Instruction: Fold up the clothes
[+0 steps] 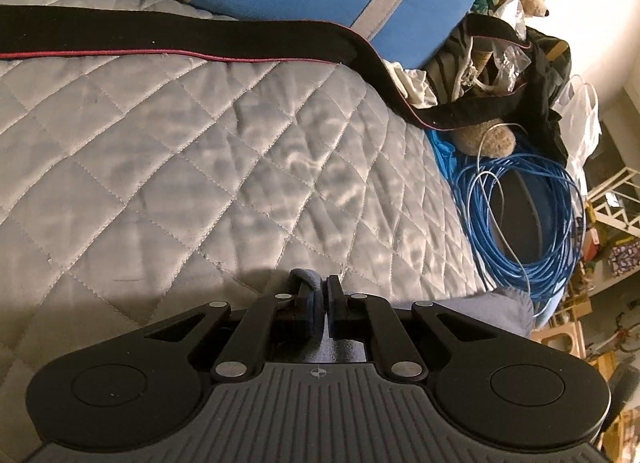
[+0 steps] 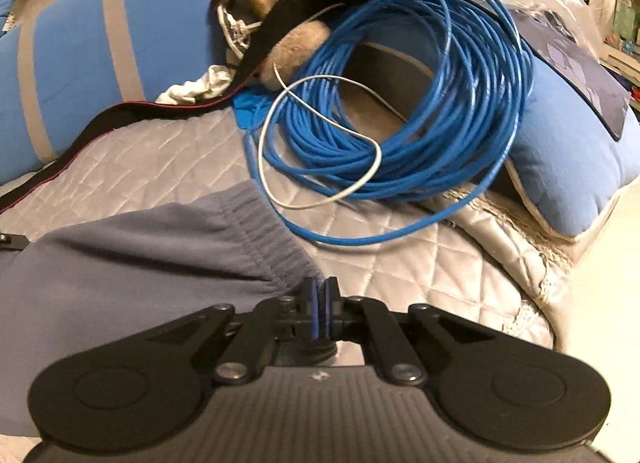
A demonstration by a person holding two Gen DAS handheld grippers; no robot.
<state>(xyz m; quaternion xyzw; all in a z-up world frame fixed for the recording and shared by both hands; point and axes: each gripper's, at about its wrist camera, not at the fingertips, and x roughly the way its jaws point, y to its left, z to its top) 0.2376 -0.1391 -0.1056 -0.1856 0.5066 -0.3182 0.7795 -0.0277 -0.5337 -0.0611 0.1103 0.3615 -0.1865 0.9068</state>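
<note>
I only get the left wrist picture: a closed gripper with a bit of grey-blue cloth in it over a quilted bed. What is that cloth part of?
Observer: The right wrist view shows a grey-blue garment with a gathered elastic band, spread on the quilt.
Operator: Is the other gripper holding it too?
Observer: It looks so: the right gripper is shut at the garment's band edge, though the pinch itself is hard to see.
Operator: I see a blue cable. Is it close?
Observer: Yes, the blue cable lies coiled just beyond the garment, with a thin white wire looped across it.
</note>
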